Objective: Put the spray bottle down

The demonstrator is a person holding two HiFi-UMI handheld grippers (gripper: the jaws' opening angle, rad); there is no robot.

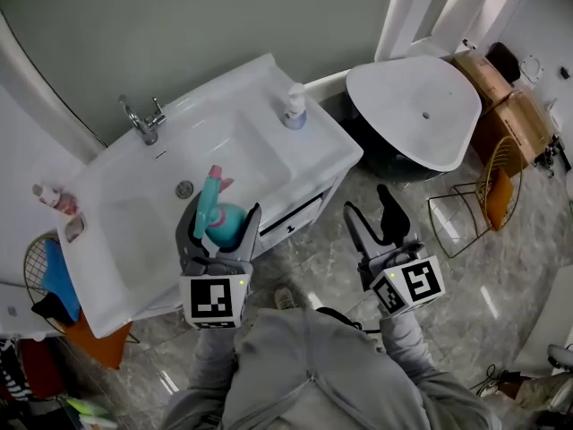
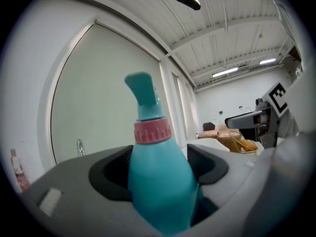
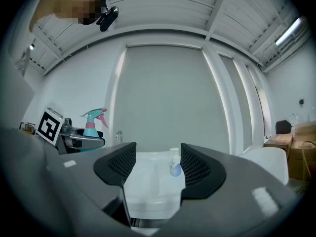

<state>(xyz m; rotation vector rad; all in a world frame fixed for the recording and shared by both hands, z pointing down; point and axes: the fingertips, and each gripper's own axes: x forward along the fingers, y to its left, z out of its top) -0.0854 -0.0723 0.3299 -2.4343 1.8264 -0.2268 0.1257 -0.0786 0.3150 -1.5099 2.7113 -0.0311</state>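
A teal spray bottle with a pink collar and pink trigger stands upright between the jaws of my left gripper, which is shut on it above the front of the white sink basin. In the left gripper view the spray bottle fills the gap between both jaws. My right gripper hangs open over the floor to the right of the sink cabinet, holding nothing. In the right gripper view the right gripper points at the sink, and the spray bottle shows at the left.
A chrome tap and a small soap dispenser stand on the white sink counter. Small bottles sit at its left end. A white tub, a wire chair and cardboard boxes lie to the right.
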